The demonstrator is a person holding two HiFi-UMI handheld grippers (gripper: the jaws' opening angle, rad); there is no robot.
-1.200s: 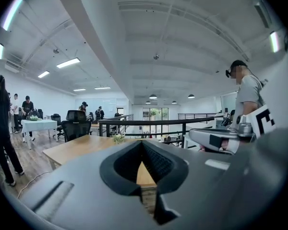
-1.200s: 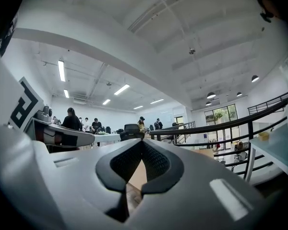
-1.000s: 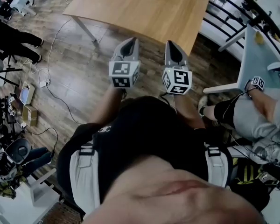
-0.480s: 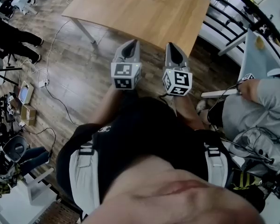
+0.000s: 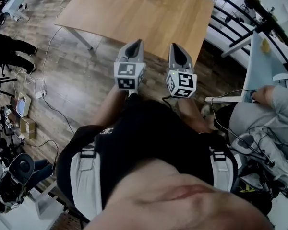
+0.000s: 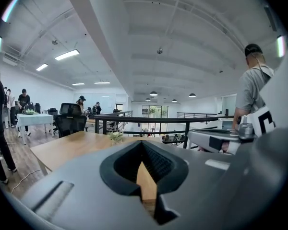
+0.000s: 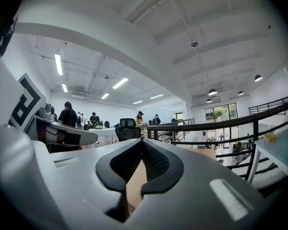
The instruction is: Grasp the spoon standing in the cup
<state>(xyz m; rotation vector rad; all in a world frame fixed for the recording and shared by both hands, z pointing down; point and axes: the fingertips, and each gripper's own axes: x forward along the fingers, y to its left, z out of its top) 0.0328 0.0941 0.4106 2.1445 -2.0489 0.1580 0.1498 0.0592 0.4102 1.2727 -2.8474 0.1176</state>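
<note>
Your head camera looks steeply down past your chest onto the left gripper (image 5: 133, 46), the right gripper (image 5: 178, 49) and the wooden table (image 5: 149, 13) just ahead. Each gripper camera sits close behind its own jaws and faces roughly level across that table toward the black railing (image 6: 149, 120). All three views share the tabletop.

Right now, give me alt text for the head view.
The left gripper and right gripper are held side by side, shut and empty, pointing toward a wooden table ahead. Another person is at the right edge.
</note>
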